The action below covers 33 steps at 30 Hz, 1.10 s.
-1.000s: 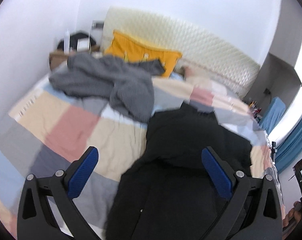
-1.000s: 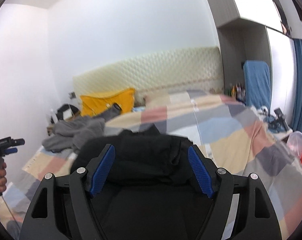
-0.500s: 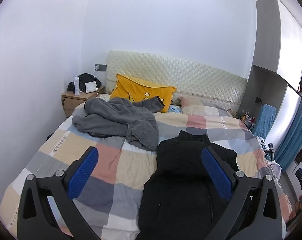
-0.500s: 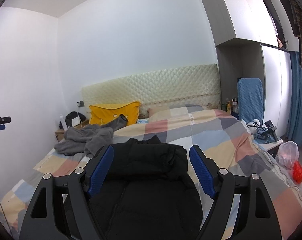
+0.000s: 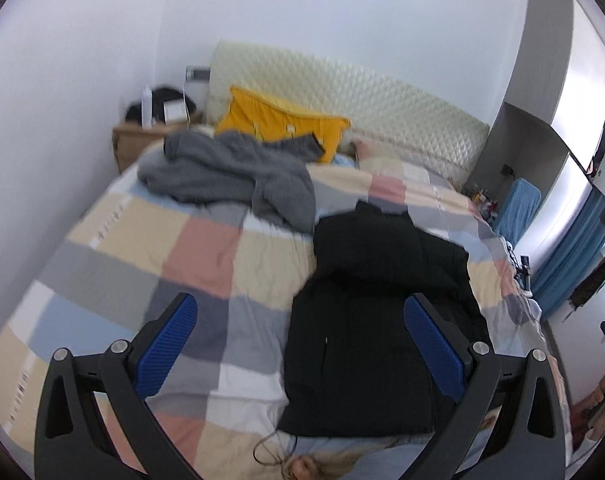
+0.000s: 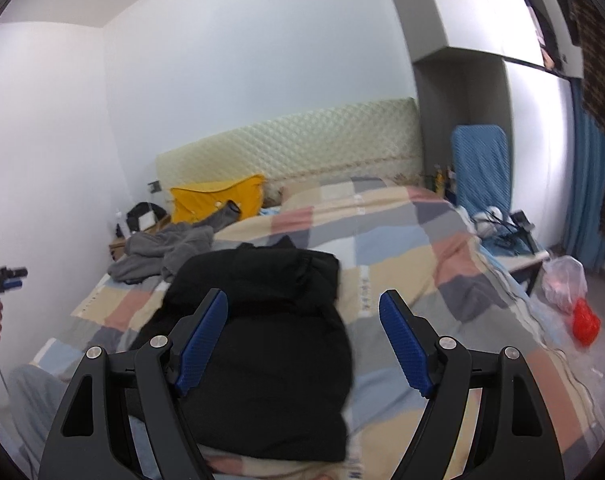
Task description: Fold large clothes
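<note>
the black jacket [image 5: 378, 312] lies folded on the checked bed cover [image 5: 206, 248], grey garment [image 5: 230, 172] far left. left gripper [image 5: 300, 340] and right gripper [image 6: 304, 340] both wide, holding nothing.

A black jacket [image 5: 374, 304] lies folded flat on the checked bedspread [image 5: 206, 248].

no readable text, labels (all blurred)
</note>
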Tool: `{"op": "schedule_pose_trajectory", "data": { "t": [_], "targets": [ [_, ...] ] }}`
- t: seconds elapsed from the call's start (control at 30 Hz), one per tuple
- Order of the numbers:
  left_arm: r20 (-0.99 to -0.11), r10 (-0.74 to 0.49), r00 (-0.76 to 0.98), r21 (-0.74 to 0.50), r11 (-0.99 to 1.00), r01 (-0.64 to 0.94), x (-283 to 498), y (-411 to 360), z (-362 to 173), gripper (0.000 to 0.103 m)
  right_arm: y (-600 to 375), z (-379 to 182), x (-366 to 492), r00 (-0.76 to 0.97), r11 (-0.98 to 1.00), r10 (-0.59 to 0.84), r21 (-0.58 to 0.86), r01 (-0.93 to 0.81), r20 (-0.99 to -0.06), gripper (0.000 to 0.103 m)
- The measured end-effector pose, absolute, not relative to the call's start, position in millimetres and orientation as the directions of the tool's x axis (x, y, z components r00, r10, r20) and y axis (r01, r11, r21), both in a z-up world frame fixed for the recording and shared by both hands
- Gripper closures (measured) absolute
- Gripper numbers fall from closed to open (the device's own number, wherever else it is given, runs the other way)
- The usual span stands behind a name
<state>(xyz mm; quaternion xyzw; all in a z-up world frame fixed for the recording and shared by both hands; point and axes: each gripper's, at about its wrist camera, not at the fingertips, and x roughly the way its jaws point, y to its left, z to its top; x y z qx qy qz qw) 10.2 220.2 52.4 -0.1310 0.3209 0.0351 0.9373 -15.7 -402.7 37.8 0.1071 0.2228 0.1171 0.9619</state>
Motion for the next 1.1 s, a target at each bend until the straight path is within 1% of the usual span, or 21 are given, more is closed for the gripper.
{"op": "schedule_pose_trajectory", "data": {
  "t": [0.13,0.33,0.47,0.57,0.6,0.7,0.8,0.87,0.93,1.0,1.03,1.1],
  "targets": [
    [-0.654,-0.078,0.752,-0.287,0.946,-0.151,18.2,229.0,10.4,0.0,-422.8,11.7,-1.8,0.833,0.933,0.305,0.321,-0.164,-0.461,0.025],
    [-0.707,-0.197,0.679,-0.397,0.905,-0.151,36.9,232.4,-64.5,0.0,-426.2,-60.9,30.7,0.735,0.894,0.38,0.426,-0.137,-0.561,0.025],
    [-0.723,-0.283,0.63,-0.476,0.865,-0.159,51.2,231.4,-113.9,0.001,-413.2,-113.2,50.0,0.648,0.863,0.453,0.484,-0.146,-0.612,0.025],
    [-0.724,-0.354,0.592,-0.54,0.825,-0.167,61.1,228.2,-151.1,0.001,-407.3,-149.7,59.7,0.584,0.825,0.51,0.55,-0.127,-0.631,0.026],
    [-0.72,-0.383,0.578,-0.565,0.808,-0.168,64.3,226.9,-163.8,0.002,-403.5,-165.1,63.8,0.558,0.815,0.527,0.566,-0.12,-0.641,0.026],
    [-0.711,-0.441,0.547,-0.616,0.766,-0.183,72.6,226.6,-192.0,0.008,-397.2,-200.8,72.9,0.497,0.804,0.547,0.588,-0.088,-0.674,0.028],
    [-0.694,-0.494,0.524,-0.661,0.725,-0.193,78.3,224.8,-216.7,0.013,-392.5,-232.0,80.1,0.447,0.8,0.551,0.598,-0.045,-0.704,0.028],
    [-0.707,-0.492,0.508,-0.652,0.732,-0.198,81.7,221.8,-227.6,0.016,-388.2,-247.2,82.7,0.42,0.789,0.57,0.613,-0.04,-0.706,0.028],
    [-0.725,-0.488,0.486,-0.638,0.741,-0.208,85.5,219.1,-240.9,0.018,-382.2,-254.3,84.4,0.401,0.765,0.604,0.642,-0.05,-0.688,0.028],
    [-0.738,-0.489,0.465,-0.631,0.744,-0.22,89.0,217.1,-250.7,0.02,-375.9,-253.6,84.5,0.393,0.743,0.636,0.664,-0.082,-0.663,0.028],
    [-0.745,-0.49,0.452,-0.627,0.745,-0.226,90.2,215.2,-255.9,0.022,-371.7,-250.1,81.6,0.394,0.739,0.645,0.666,-0.102,-0.655,0.028],
    [-0.728,-0.524,0.442,-0.653,0.727,-0.213,89.9,211.5,-259.1,0.027,-366.9,-239.3,76.4,0.399,0.721,0.67,0.678,-0.147,-0.626,0.028]
  ]
}}
